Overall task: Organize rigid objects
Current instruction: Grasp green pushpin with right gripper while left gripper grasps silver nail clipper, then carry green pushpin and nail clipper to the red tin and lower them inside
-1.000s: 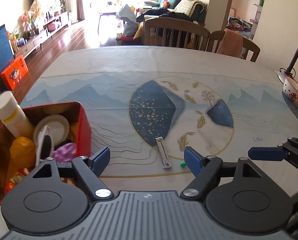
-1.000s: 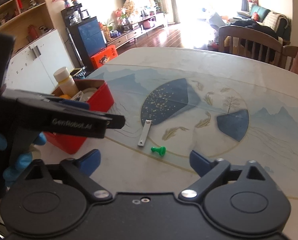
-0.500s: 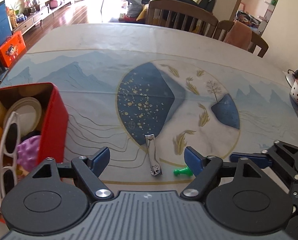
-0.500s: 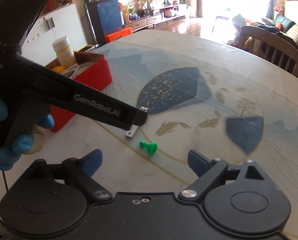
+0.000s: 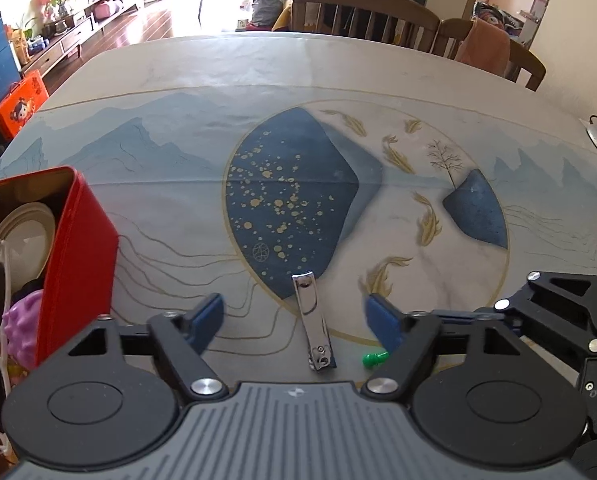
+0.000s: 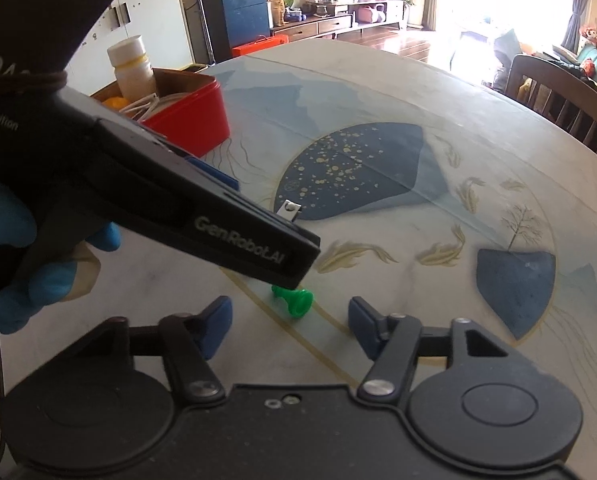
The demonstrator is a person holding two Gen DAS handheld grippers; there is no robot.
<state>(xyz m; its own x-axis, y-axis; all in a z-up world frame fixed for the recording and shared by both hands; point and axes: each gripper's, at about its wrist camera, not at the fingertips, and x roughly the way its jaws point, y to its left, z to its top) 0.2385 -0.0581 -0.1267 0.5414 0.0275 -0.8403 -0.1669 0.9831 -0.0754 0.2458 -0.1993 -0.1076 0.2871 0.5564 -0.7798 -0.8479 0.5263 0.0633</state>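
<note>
As both sets of jaws had just been closing yet gripped nothing, the left gripper (image 5: 294, 316) was straddled over the shiny metal nail clipper (image 5: 312, 322) and the right gripper (image 6: 289, 322) over the small green plastic pushpin (image 6: 294, 300), apparently for pickup.

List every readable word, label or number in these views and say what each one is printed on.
"GenRobot.AI": white lettering on the side of the left gripper, seen from the right wrist camera.
White lines further up the same gripper body: cut off and shadowed, unreadable.
Orange box on the floor: a cartoon print; any lettering too small to read.
</note>
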